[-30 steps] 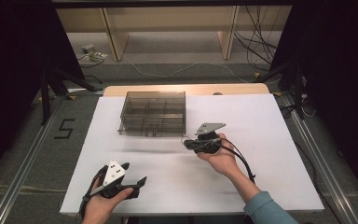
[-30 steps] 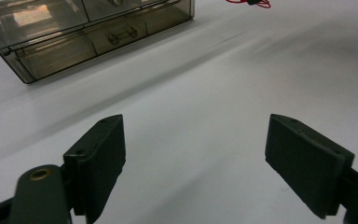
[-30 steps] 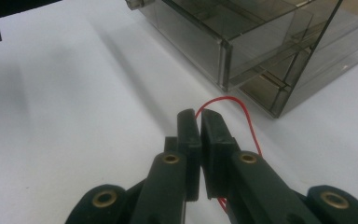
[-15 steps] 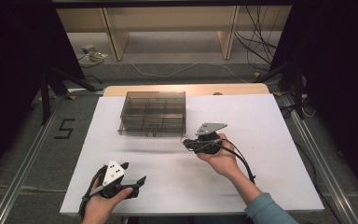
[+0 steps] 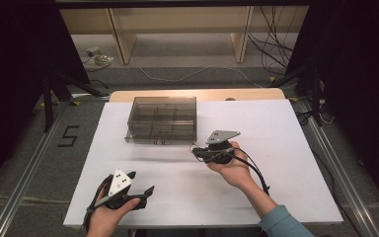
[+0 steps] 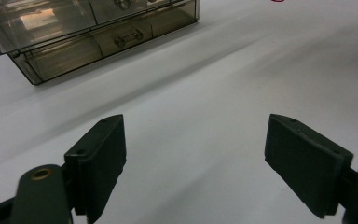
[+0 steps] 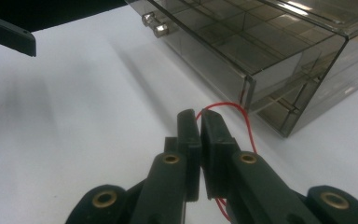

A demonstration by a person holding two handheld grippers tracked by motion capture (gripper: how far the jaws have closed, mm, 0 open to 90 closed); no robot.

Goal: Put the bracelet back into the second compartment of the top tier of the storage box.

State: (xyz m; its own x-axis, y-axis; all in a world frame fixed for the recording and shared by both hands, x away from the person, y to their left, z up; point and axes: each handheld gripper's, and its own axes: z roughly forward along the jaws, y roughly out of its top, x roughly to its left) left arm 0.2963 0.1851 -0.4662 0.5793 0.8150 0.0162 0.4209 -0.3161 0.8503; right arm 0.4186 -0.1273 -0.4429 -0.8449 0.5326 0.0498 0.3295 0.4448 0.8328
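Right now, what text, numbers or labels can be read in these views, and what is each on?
"5": in dark tape on the grey floor, left of the white table.
No readable text on the smoky plastic drawer box or either gripper.

Desk (image 5: 276, 123) had a white top with a wooden strip along the far edge. Smoky clear drawer box (image 5: 162, 120) sat far-centre, compartments visible through its lid. Right claw (image 5: 198, 152) was just near-right of the box, jaws pressed together, pointing left, grey plate on top, cable trailing along the forearm. Left claw (image 5: 140, 190) rested at the near-left edge, jaws spread, well apart from the box. Floor left of the desk carried a black "5" mark (image 5: 69, 136).
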